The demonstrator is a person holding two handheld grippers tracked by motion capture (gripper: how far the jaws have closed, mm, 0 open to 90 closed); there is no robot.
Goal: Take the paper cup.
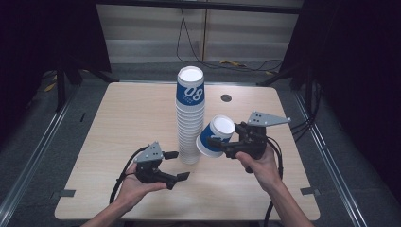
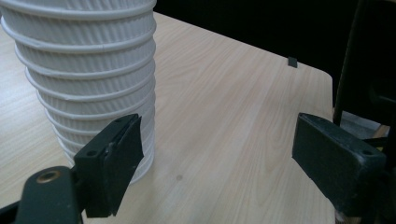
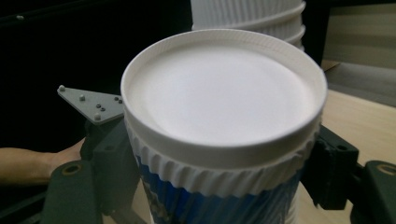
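Holding one cup (image 1: 216, 136) clamped sideways in the right tool (image 1: 221, 147), base end pointing up and away, mouth end down toward the table (image 1: 127, 118). Left tool (image 1: 178, 165) gaping wide and holding nothing, one pad beside the foot of the stack (image 1: 190, 118), apparently just clear of it.

Likely step: setting the lone cup down upside down, next to the stack or on top of it. To do it well:
- Level the wrist first, so the rim meets the surface all round at once rather than on one edge.
- Keep the squeeze light; thin ribbed walls look easy to dent.
- Steer clear of the tall stack, just left of the right tool; a nudge could topple it.
- Use the left tool to steady the stack low down if needed, closing gently.
- Release only once the cup sits flat, then lift straight away.

Cup close up in the right gripper view (image 3: 224, 135): white, closed flat base facing the camera, raised ring round it, band of slanted ribbing just below, then a blue printed sleeve. Gripped on both sides across the ribbed band and sleeve by the black pads (image 3: 114, 163).

Stack: many like cups nested upside down, white ribbed rims showing one under another, top cup blue with white "08". Standing just ahead of the left tool, near mid-table.
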